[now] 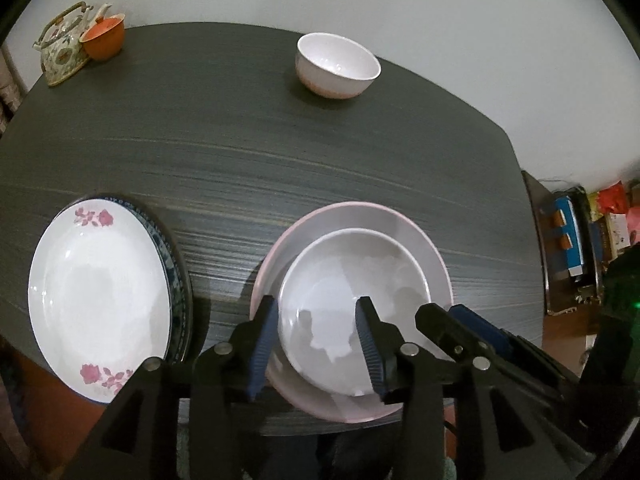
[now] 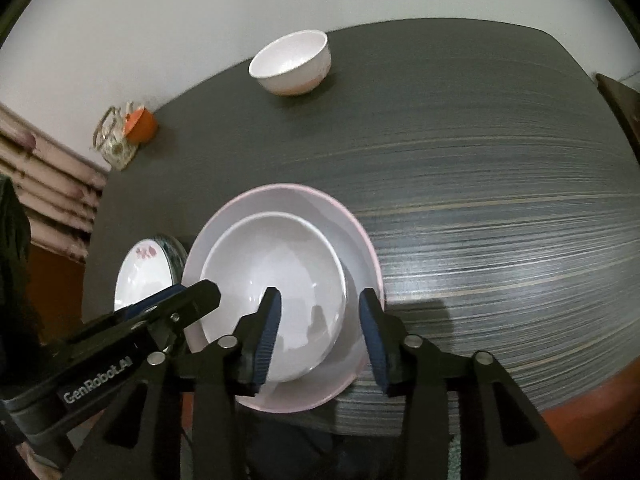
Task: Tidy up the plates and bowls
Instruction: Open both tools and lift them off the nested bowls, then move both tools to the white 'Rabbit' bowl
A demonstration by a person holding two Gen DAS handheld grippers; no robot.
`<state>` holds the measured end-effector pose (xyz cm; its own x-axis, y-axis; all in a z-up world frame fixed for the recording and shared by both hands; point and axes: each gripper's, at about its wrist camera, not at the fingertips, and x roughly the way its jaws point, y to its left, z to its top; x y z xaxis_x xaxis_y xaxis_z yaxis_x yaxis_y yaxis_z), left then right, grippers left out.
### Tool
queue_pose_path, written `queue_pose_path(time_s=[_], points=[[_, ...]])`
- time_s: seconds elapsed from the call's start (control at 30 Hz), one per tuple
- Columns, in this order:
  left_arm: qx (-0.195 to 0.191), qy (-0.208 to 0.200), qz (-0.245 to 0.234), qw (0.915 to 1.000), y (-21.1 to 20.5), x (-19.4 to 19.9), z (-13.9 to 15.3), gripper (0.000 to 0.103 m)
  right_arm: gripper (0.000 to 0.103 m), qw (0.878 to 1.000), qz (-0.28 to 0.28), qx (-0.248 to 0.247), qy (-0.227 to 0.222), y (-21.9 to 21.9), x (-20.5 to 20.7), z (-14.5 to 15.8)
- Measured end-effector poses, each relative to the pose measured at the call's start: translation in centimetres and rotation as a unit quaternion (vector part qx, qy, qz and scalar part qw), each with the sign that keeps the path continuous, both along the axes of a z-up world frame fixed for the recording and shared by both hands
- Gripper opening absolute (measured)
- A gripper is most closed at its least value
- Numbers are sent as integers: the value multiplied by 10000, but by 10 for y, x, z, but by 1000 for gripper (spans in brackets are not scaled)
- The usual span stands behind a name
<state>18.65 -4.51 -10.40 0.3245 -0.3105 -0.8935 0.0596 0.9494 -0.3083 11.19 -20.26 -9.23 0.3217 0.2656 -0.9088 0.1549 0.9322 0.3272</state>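
- White bowl (image 1: pixel 352 304): shallow, glazed, round, so with no long axis; it sits inside the pink plate (image 1: pixel 420 232), off-centre toward the near table edge.
- Left gripper (image 1: pixel 316 344): jaws spread astride the bowl's left rim, one ribbed blue pad outside the wall, one inside; neither visibly presses on it.
- Right gripper (image 2: pixel 320 336): jaws likewise spread across the bowl's right rim, inner pad over the basin, outer pad over the plate's lip; nothing pinched.
- Governing relation: the bowl lies directly ahead and below both grippers, equally near each, apparently released.
- Small bowl (image 1: pixel 338 65): deeper, white with a pinkish foot, alone near the far edge; judged the likely next item.
- Floral plate (image 1: pixel 100 292): stacked on a blue-patterned plate (image 1: pixel 176 280), left of the pink plate.
- Table (image 1: pixel 280 152): dark, streaked woodgrain.
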Motion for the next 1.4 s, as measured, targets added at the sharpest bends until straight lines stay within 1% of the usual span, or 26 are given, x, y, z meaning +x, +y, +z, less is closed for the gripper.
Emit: queue_pose_path(time_s=[0.17,0.27,0.33,0.47,0.7,0.87,0.93,1.07,1.2,1.4], points=[[-83,-107,2,9999,2,1,1,41,42,9999,-51,92,-95,-4,-1,4],[-35,-271,88,9996,2,1,2,41,42,9998,-62,132,-168,-7,-2,7],[-8,-404,161,9991,2,3,4,41,42,9996,-87,45,-252,-8,-2,8],[120,-521,285,9982,5,7,7,41,42,9989,-41,-140,-447,-8,-2,13],[412,-555,454,9966,14,20,8,41,42,9976,1,-350,-597,-13,5,17],[698,-615,497,9944,12,38,7,41,42,9962,-6,-575,-647,-20,13,15],[836,-620,462,9935,12,47,5,41,42,9963,-25,-596,-625,-25,18,12],[952,-594,483,9925,15,67,2,41,42,9968,-5,-617,-517,-35,31,3],[967,-568,545,9922,18,94,-1,41,42,9974,27,-559,-445,-46,49,-6],[879,-556,627,9926,22,133,0,41,42,9982,84,-387,-455,-63,86,-11]])
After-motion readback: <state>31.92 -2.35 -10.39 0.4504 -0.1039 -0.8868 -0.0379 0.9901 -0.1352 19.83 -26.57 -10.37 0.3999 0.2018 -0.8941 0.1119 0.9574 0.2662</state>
